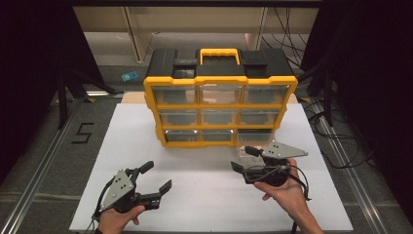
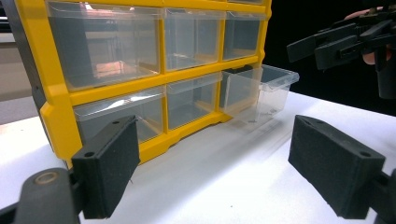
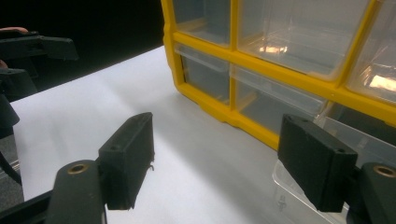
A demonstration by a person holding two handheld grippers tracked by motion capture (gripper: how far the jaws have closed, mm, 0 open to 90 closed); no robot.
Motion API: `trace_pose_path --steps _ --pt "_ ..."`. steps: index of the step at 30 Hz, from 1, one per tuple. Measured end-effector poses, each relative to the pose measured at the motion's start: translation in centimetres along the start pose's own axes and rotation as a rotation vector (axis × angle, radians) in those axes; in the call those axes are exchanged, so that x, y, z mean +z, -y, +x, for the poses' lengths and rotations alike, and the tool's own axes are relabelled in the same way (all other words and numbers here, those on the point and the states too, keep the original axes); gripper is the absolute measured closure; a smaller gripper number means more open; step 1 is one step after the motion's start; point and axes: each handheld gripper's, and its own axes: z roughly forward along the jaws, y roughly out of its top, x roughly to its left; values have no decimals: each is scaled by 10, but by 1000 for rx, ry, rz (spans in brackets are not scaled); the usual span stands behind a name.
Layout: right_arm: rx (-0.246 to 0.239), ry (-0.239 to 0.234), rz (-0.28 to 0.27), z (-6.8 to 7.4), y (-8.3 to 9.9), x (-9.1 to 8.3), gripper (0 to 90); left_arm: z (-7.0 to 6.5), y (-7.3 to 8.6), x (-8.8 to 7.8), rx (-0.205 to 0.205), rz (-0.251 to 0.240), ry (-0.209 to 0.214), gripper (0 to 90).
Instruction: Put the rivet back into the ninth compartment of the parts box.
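Here, nearest, the left gripper (image 1: pixel 151 187) and right gripper (image 1: pixel 246 160) hover open-jawed and empty above the white table (image 1: pixel 195 195); beyond, the clear drawer (image 2: pixel 259 93) juts from the yellow organizer (image 1: pixel 220 109), bottom right; probably best pinched squarely at its front lip.

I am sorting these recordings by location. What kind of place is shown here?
Probably a lab or studio set up for recording, not a home: a white table framed by dark curtains, cables on the floor, a floor marking "5", and a hand-held gripper near a yellow drawer organizer.
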Motion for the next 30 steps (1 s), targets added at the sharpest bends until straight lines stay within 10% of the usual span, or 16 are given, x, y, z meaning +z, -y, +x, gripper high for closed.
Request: trace_pose_path --steps 30 --pt "41 -17 -16 7 22 -5 239 0 1 1 0 -7 16 160"
